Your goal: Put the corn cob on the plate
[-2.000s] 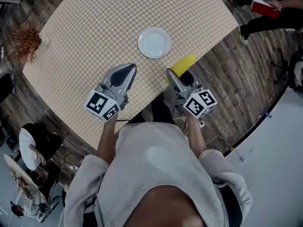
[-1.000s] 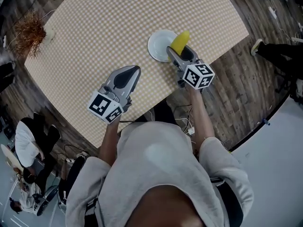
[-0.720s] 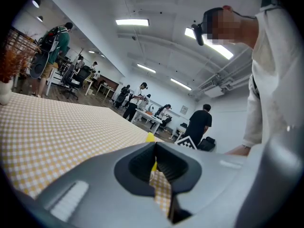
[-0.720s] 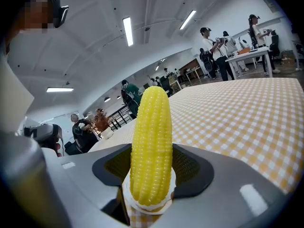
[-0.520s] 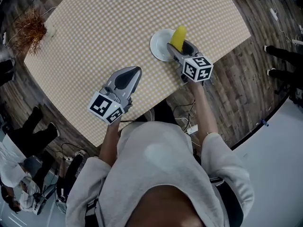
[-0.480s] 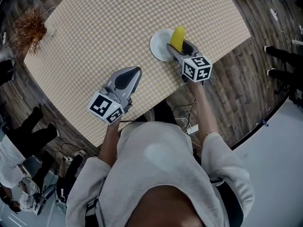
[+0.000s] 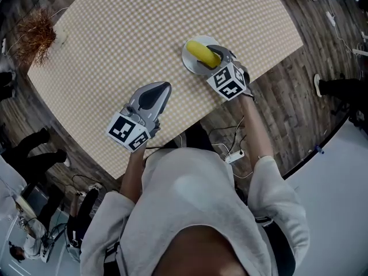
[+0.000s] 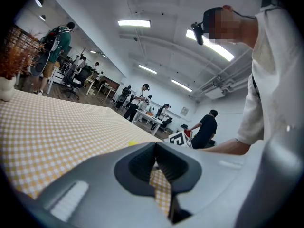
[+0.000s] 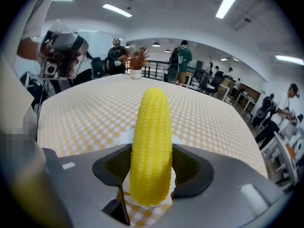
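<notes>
Corn cob: clamped in your right gripper, lay level over the plate, ready for release. Your left gripper: closed, empty, idle.

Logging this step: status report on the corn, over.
Right gripper shut on corn cob, over the plate, not released. Left gripper shut, empty, apart. Nothing in the way.

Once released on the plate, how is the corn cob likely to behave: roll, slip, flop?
The corn cob, round and tapered, will probably roll on the small plate. It juts from the right tongs without sagging, so it is likely stiff. Its bumpy kernels should limit slipping.
</notes>
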